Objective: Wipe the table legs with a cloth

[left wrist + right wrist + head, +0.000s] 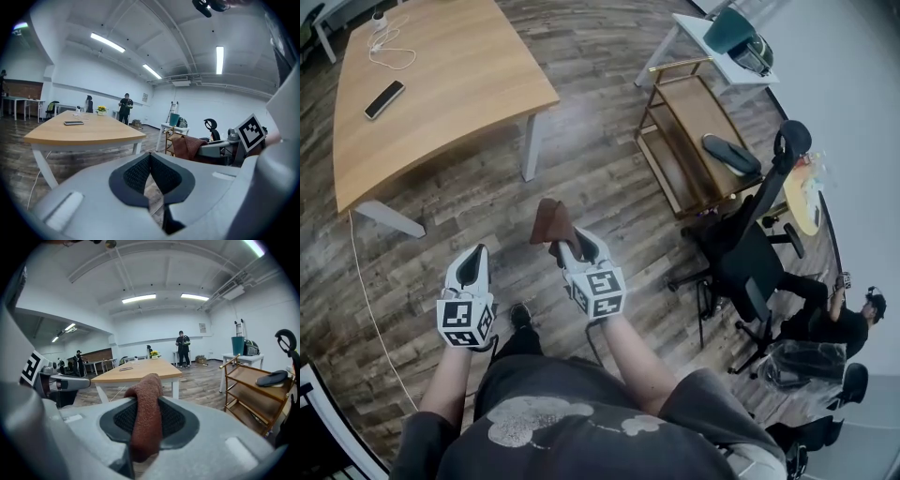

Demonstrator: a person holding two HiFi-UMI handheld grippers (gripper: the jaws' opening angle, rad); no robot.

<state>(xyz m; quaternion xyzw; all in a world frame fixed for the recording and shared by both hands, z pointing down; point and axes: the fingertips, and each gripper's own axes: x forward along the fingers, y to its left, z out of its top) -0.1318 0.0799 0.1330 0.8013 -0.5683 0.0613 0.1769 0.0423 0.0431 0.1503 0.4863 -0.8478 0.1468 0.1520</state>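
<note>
- Right gripper (572,246) is clamped on a reddish-brown terry cloth (551,223). The cloth is pinched between the pads and pokes out past the tips.
- The cloth hangs in the air over the dark wood-plank floor (591,178), not touching anything else. It's in front of the light wooden table (441,84), short of the white leg (531,145) under the near corner.
- Left gripper (474,258) is squeezed closed with nothing in it, held just beside the right one.
- A black phone (383,99) lies near the tabletop's left edge, with a white cable (389,52) by the far corner.
- Off to the right are a wooden shelf cart (694,141) and a black office chair (750,253).
</note>
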